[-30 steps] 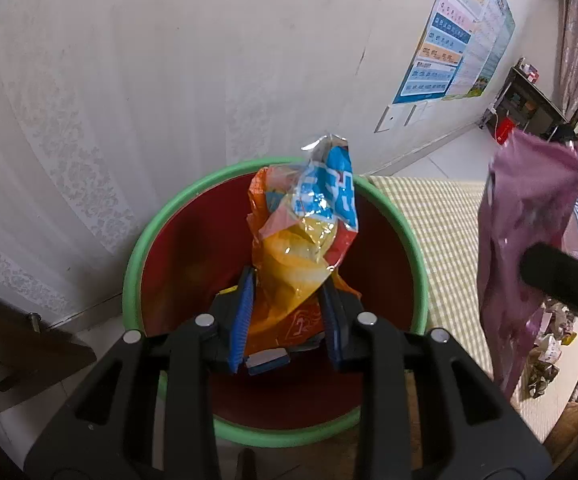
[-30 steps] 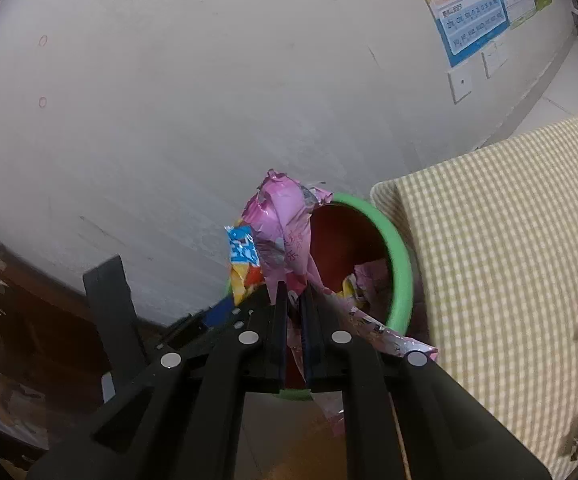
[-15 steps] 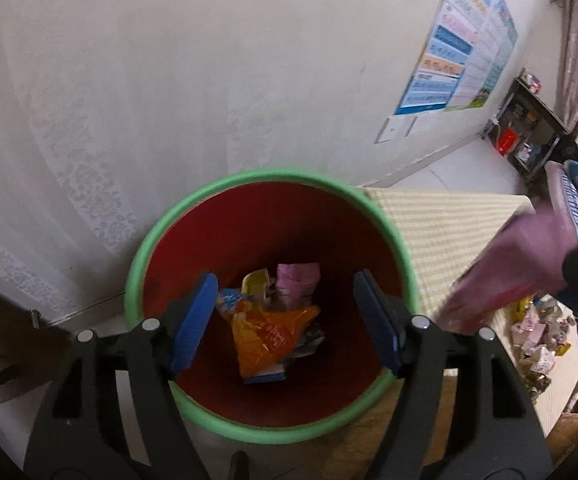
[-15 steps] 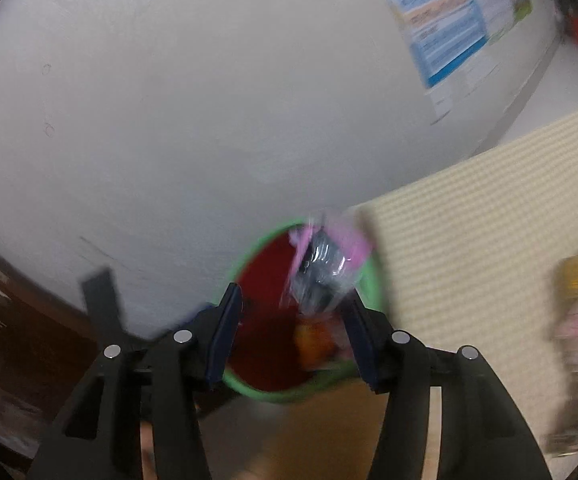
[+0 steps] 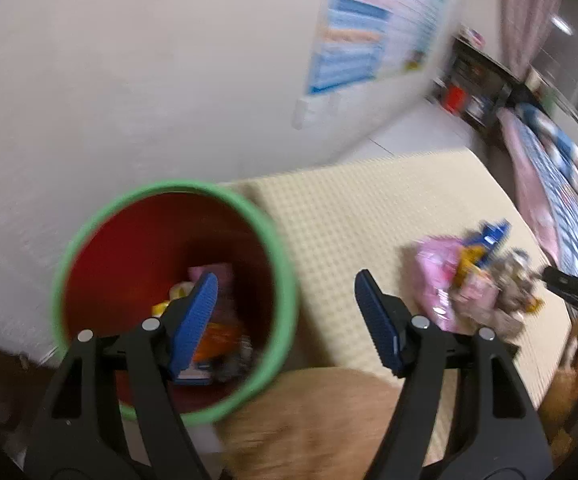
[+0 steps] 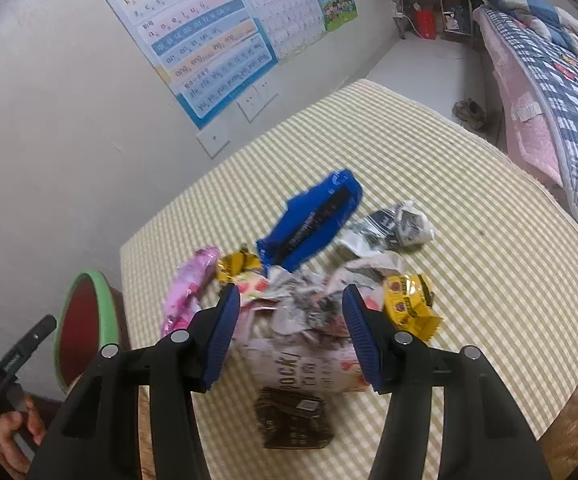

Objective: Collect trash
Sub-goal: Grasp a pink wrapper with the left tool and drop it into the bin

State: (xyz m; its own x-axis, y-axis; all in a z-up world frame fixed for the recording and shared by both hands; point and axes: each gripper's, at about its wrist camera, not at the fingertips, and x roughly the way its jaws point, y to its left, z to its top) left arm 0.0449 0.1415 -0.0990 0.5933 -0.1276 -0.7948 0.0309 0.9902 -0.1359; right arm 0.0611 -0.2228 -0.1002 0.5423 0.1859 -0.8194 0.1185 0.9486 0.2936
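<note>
While the left gripper (image 5: 285, 312) hangs spread and unloaded beside the bin (image 5: 281, 280), the right gripper (image 6: 289, 328) gapes around the wrappers (image 6: 301, 308), apparently ready to pinch one.

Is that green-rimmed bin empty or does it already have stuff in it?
Not empty. The left wrist view looks down into the green-rimmed bin, and crumpled wrappers, pink and orange among them, lie at its red bottom; it is far from full.

Left gripper (image 5: 287, 294) wide open, blue pads (image 5: 193, 322) spread, nothing between jaws. Right gripper (image 6: 289, 312) also wide open, jaws empty, tilted downward. Person's hand (image 6: 17, 430) wraps the left gripper's handle, seen left of the right jaws.
</note>
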